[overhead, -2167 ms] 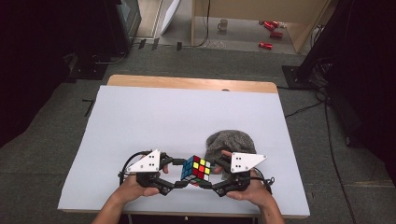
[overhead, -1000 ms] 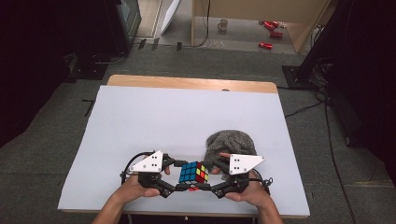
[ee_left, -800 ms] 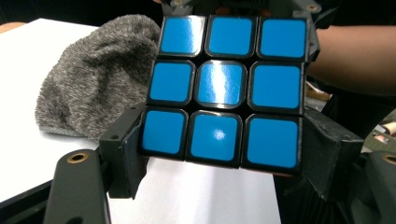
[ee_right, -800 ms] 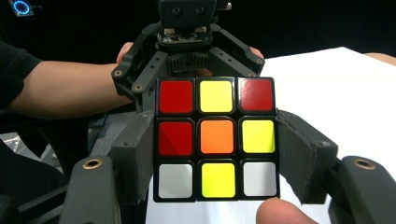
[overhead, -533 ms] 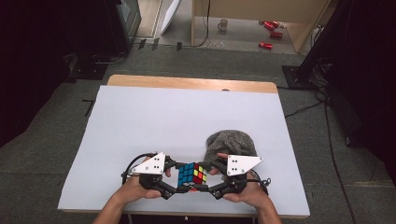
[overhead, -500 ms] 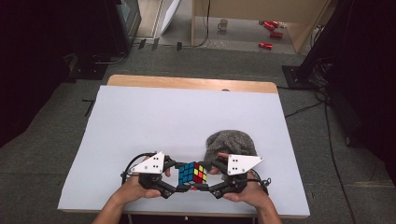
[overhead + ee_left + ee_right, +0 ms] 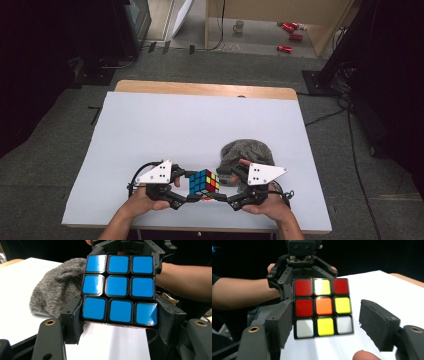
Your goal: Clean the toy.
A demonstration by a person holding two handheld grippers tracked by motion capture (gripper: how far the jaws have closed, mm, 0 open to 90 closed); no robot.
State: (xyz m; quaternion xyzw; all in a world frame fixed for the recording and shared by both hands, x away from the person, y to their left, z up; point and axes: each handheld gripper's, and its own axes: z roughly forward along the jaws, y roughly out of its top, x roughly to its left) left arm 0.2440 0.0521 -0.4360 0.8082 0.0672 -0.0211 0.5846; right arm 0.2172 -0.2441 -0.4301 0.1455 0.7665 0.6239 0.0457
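- We see the left hand-held gripper (image 7: 186,187) pinching the puzzle cube (image 7: 204,181) by both sides, its pads flush against the all-blue face's edges.
- We find the cube raised just above the white desk (image 7: 165,125) near its front edge, between both tools.
- The right hand-held gripper (image 7: 222,186) stands spread; one pad touches the cube, the other clear.
- A grey furry cloth (image 7: 245,152) lies just behind.

The cube (image 7: 204,181) sits near the front edge of the surface (image 7: 165,125), between the left hand-held gripper (image 7: 186,186) on its left and the right hand-held gripper (image 7: 220,186) on its right. Just behind and right lies a furry bundle (image 7: 245,152), seemingly touching the right hand-held gripper.
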